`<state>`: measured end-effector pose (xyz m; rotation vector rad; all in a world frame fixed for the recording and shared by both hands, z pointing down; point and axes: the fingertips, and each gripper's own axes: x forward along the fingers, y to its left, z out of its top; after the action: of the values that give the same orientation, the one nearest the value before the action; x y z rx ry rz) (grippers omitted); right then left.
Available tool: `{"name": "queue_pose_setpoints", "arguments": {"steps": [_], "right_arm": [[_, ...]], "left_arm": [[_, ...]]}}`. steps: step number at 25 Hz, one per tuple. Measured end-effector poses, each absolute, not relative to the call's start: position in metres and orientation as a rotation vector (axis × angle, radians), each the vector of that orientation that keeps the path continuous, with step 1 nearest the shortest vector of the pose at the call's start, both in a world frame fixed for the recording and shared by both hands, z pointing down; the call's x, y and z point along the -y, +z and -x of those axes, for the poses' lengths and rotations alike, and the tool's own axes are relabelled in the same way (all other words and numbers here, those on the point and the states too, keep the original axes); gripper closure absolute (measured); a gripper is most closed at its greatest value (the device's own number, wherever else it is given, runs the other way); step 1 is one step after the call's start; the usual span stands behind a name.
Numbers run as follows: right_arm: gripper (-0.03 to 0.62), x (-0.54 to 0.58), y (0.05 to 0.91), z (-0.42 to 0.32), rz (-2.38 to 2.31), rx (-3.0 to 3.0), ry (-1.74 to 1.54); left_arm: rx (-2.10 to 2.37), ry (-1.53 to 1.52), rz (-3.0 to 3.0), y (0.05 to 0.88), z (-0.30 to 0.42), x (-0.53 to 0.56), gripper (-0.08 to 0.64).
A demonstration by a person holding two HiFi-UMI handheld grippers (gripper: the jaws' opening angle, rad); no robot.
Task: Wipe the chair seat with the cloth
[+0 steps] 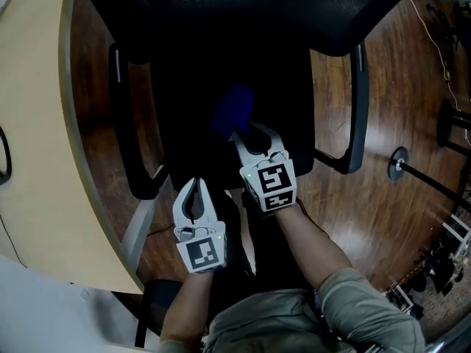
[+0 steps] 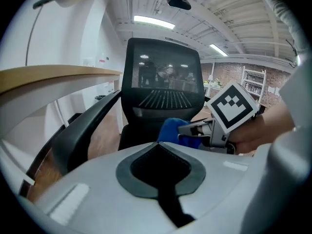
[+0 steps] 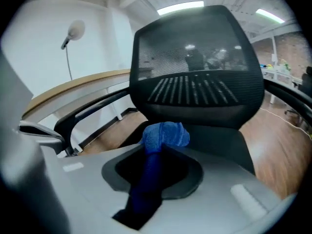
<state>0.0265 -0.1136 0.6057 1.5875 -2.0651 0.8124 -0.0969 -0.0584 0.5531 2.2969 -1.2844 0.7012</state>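
A black office chair faces me; its dark seat (image 1: 193, 87) (image 3: 220, 143) lies below the mesh backrest (image 1: 250, 9) (image 3: 195, 77). A blue cloth (image 1: 232, 109) (image 3: 165, 133) (image 2: 169, 129) rests bunched on the seat's front half. My right gripper (image 1: 249, 131) (image 3: 163, 149) (image 2: 194, 129) is shut on the cloth, with a strip of it running back between the jaws. My left gripper (image 1: 196, 182) (image 2: 158, 145) hangs off the seat's front edge, left of the right one, shut with nothing in it.
Black armrests (image 1: 121, 116) (image 1: 358, 98) flank the seat. A curved light wooden desk (image 1: 37, 123) runs along the left, close to the chair. Wooden floor (image 1: 383, 219) lies to the right, with a round stand base (image 1: 398, 162) and clutter at the far right.
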Motion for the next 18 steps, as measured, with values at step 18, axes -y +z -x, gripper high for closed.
{"name": "queue_pose_setpoints", "arguments": {"steps": [18], "right_arm": [[0.511,0.099,0.671,0.14,-1.105,2.152,0.764]], "left_arm": [[1.278,0.753,-2.212,0.592,0.178,0.02,0.555]]}}
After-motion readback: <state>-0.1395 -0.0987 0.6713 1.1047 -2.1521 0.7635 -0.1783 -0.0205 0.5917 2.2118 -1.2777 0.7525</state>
